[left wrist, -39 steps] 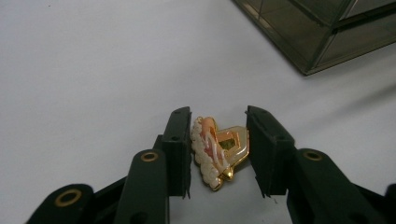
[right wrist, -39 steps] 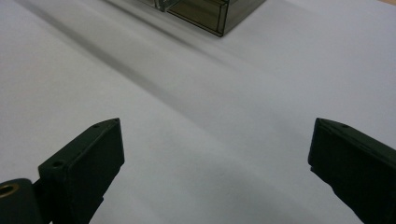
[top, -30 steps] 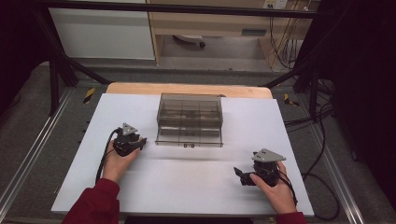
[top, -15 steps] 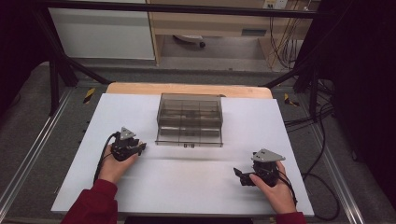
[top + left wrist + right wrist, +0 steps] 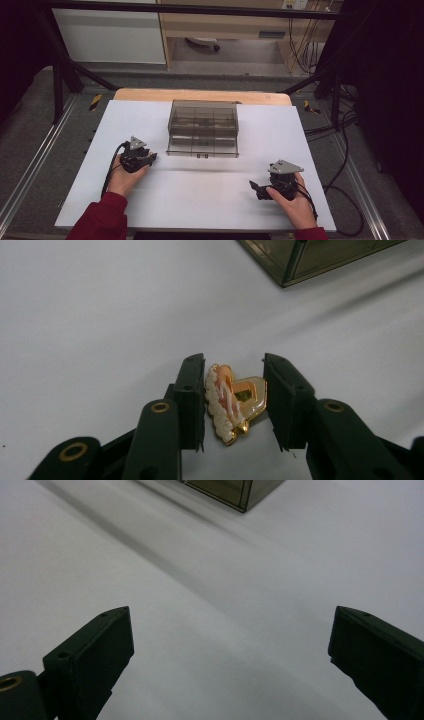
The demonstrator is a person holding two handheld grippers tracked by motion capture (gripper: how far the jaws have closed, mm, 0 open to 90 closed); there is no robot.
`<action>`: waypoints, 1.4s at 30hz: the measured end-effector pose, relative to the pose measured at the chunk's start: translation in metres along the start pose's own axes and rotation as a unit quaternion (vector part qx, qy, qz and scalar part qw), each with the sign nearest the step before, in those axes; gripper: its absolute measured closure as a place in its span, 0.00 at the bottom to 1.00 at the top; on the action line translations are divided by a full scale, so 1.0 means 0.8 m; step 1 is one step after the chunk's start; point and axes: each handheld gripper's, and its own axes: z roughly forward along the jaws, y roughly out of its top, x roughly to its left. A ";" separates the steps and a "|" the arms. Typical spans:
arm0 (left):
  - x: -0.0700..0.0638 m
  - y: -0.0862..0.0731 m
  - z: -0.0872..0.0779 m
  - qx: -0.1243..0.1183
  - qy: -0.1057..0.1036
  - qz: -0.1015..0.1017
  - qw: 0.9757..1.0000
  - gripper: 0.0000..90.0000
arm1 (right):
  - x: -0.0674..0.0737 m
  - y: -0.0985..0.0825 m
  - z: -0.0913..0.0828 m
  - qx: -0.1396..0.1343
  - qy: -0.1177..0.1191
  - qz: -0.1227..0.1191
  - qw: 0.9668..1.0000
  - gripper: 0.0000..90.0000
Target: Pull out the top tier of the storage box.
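Left gripper [image 5: 150, 159] low over white desk [image 5: 200, 200], jaws narrow, clamped on gold-and-pink brooch [image 5: 234, 402]. Smoky compartment box [image 5: 202, 128] mid-desk, just beyond. Right gripper [image 5: 256, 188] near front right, jaws wide, holding nothing.

High view looks down from the near side; both gripper views skim the table [image 5: 210, 200], perhaps sharing the box [image 5: 202, 128].

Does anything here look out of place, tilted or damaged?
Nothing looks damaged or spilled. The gold pin stands on edge between the left gripper jaws instead of lying flat. The smoky plastic box sits square on the white table.
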 end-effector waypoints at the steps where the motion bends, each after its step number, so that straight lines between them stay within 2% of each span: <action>1: 0.001 0.000 -0.001 0.002 -0.001 -0.001 1.000 0.69 | 0.000 0.000 0.000 0.001 0.001 0.000 1.000 0.05; 5: 0.003 0.000 -0.005 -0.003 -0.007 -0.010 1.000 0.70 | 0.000 0.001 0.000 0.000 0.001 0.002 1.000 0.05; 7: 0.006 0.002 -0.009 -0.012 -0.014 -0.020 1.000 0.78 | 0.000 0.001 0.000 -0.002 0.000 0.004 1.000 0.06; 9: 0.009 0.001 -0.011 -0.018 -0.018 -0.027 0.999 0.81 | -0.001 0.001 0.000 -0.002 0.001 0.004 1.000 0.05; 14: 0.012 0.001 -0.014 -0.019 -0.016 -0.035 0.999 0.84 | -0.001 0.001 -0.001 -0.001 0.001 0.004 1.000 0.05; 16: 0.014 0.000 -0.014 -0.022 -0.010 -0.034 0.999 0.84 | -0.001 0.000 -0.001 -0.001 -0.002 0.003 1.000 0.05; 19: 0.017 -0.002 -0.012 -0.013 0.004 -0.038 0.999 0.85 | -0.002 0.001 -0.002 -0.001 -0.003 0.004 1.000 0.05; 22: 0.019 -0.005 -0.008 0.002 0.002 -0.034 0.999 0.85 | -0.002 0.001 -0.002 0.000 -0.002 0.003 1.000 0.05; 25: 0.021 -0.006 -0.008 0.000 -0.001 -0.039 0.999 0.87 | -0.001 0.001 -0.001 -0.001 -0.001 0.002 1.000 0.05; 31: 0.020 -0.006 -0.009 0.001 -0.007 -0.030 1.000 0.90 | -0.001 0.001 -0.002 -0.001 -0.001 0.002 1.000 0.05; 37: 0.020 -0.002 -0.017 -0.025 -0.013 -0.031 0.999 0.90 | -0.002 0.001 -0.003 -0.007 -0.010 0.002 1.000 0.05; 42: 0.015 0.004 -0.025 -0.048 -0.018 -0.045 0.998 0.90 | -0.004 0.001 -0.004 -0.015 -0.006 0.008 1.000 0.04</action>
